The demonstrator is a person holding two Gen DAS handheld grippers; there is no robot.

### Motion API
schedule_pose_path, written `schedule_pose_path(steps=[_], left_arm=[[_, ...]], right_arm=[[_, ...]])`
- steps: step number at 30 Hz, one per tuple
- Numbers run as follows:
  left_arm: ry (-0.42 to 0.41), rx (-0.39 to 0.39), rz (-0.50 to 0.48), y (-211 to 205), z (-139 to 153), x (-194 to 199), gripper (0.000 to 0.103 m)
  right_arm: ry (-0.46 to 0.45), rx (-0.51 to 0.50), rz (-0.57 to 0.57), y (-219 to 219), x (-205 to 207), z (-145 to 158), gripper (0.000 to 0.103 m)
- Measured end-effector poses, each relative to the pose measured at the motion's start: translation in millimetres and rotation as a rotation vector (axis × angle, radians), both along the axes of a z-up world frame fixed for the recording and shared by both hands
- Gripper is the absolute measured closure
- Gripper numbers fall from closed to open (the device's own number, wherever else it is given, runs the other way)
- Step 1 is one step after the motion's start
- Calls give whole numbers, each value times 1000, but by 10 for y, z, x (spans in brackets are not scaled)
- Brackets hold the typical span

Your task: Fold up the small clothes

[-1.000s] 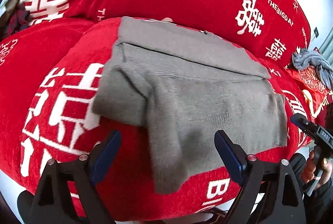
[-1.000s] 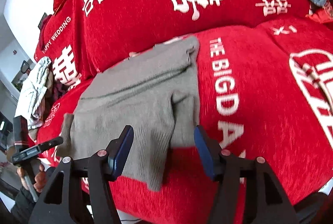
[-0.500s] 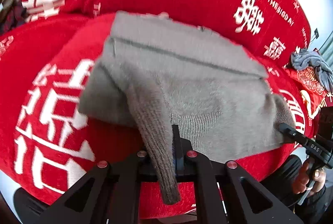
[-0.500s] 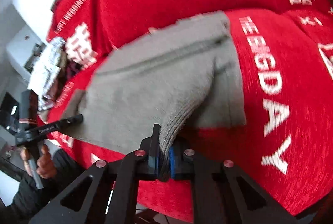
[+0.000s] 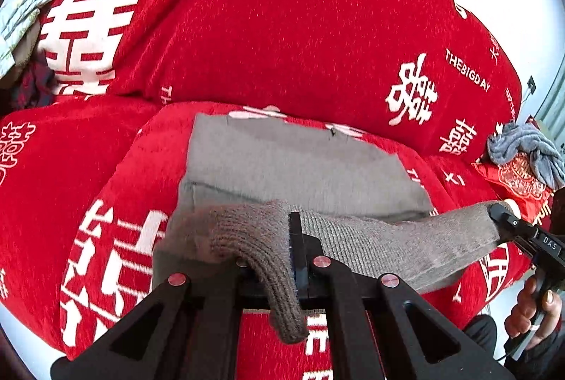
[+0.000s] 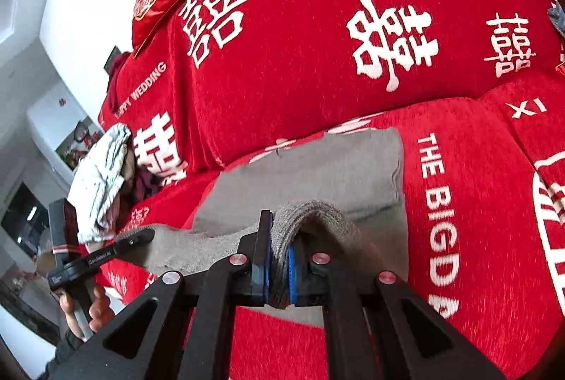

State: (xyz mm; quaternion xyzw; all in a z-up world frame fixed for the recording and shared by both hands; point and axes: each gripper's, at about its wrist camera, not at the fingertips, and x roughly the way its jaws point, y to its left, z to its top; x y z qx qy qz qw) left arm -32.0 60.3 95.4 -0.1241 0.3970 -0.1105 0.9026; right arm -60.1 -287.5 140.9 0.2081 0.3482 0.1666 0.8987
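— Where's the grey sweater [image 5: 296, 168]?
— Lying on the red sofa [image 5: 247, 37], its near edge lifted.
— By what?
— Left hand-held gripper [image 5: 295, 260] and right hand-held gripper [image 6: 277, 260], each clenched on a ribbed corner.

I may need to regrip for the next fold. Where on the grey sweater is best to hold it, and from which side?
Take the grey sweater by its ribbed near hem, from the sofa's front edge, one corner each. The left gripper and right gripper are shut there; that free edge lifts while the far part lies flat.
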Motion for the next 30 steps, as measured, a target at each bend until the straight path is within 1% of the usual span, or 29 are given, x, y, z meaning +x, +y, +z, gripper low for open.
schedule_pose_path(steps=[4,9,15,19,24,27,30], left_arm=[[14,11,5,-8,-7,131,97],[39,4,19,41,-53,296,97],[55,0,27,74,-30,510,97],[70,17,24,23,-21,684,97],[82,29,16,-52,9,935,97],[105,49,11,-116,-30,1118,97],[135,53,16,-140,-97,1288,97]], right_arm=[[15,-10,-22,10,149,14,95],[24,-27,-24,44,381,55,95],[34,-37,-38,70,612,82,96],[58,-34,-58,50,771,45,96],[90,-59,-96,22,1006,-14,96],[108,-78,-109,12,1134,-57,96],[131,-89,-117,13,1281,-111,96]])
